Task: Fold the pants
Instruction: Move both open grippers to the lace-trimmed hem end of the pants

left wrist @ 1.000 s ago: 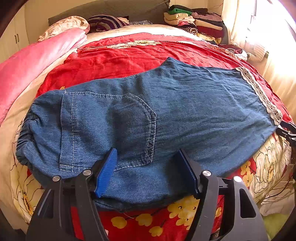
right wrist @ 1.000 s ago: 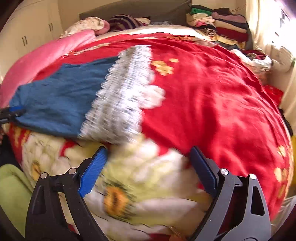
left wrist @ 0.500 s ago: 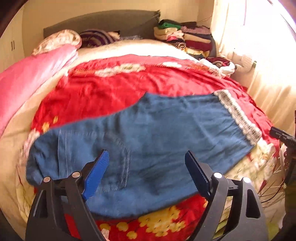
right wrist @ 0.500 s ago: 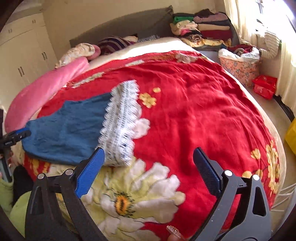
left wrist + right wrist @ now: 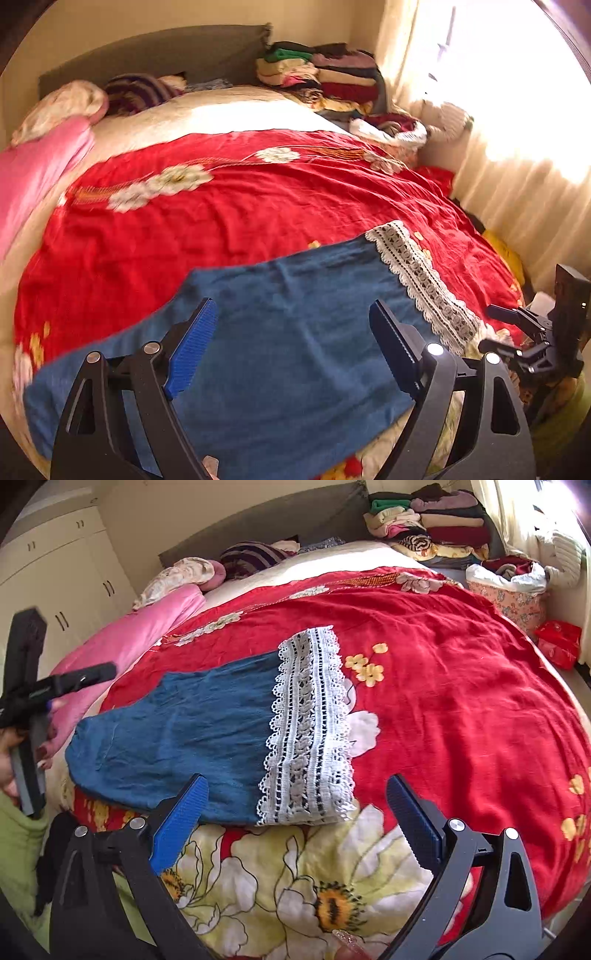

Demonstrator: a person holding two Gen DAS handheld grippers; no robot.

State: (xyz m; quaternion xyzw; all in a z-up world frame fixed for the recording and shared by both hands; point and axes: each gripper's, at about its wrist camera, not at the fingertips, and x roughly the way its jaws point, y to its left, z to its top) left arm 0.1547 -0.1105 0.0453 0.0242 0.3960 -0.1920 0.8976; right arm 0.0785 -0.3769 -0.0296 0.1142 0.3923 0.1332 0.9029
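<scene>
red bedspread point(image 5: 461, 701) bears folded pants point(image 5: 192, 734) beneath both wide, empty claws point(image 5: 291, 350) point(image 5: 295, 812).

Blown-out window point(image 5: 517, 74) glare; fisheye blur

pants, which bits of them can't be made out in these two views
- Left wrist view: the waist end of the pants runs behind the left tongs and off the bottom-left edge.
- Right wrist view: the near edge passes behind a blue pad of the right tongs.
- Both views: how many layers are folded cannot be told.
</scene>
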